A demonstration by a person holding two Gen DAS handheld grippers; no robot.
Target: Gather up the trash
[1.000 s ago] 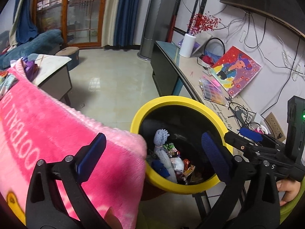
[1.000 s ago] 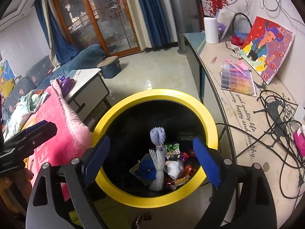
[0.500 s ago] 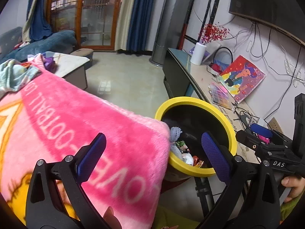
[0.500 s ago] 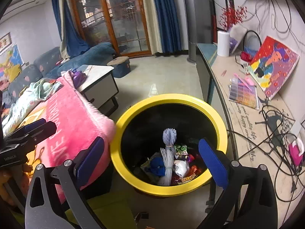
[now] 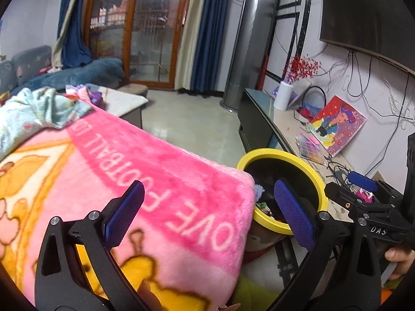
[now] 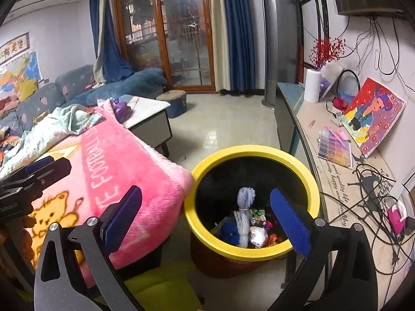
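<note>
A trash bin with a yellow rim (image 6: 253,153) stands on the floor between a pink blanket and a long side table. Inside lie a pale knitted item (image 6: 243,207), a white ball and colourful wrappers (image 6: 262,233). My right gripper (image 6: 206,217) is open and empty, above and in front of the bin. My left gripper (image 5: 207,212) is open and empty, over the pink blanket's edge; the bin rim (image 5: 280,153) shows behind its right finger. The right gripper's tip also shows in the left wrist view (image 5: 363,184).
A pink blanket (image 6: 116,171) covers a surface left of the bin. A long side table (image 6: 337,171) on the right holds cables, a painting (image 6: 373,114), a bead box and a white vase (image 6: 312,85). A coffee table (image 6: 147,114) and sofa stand behind.
Both grippers have pulled back and up from the bin, which looks smaller and farther. More of the pink blanket fills the left wrist view. Both stay open.
</note>
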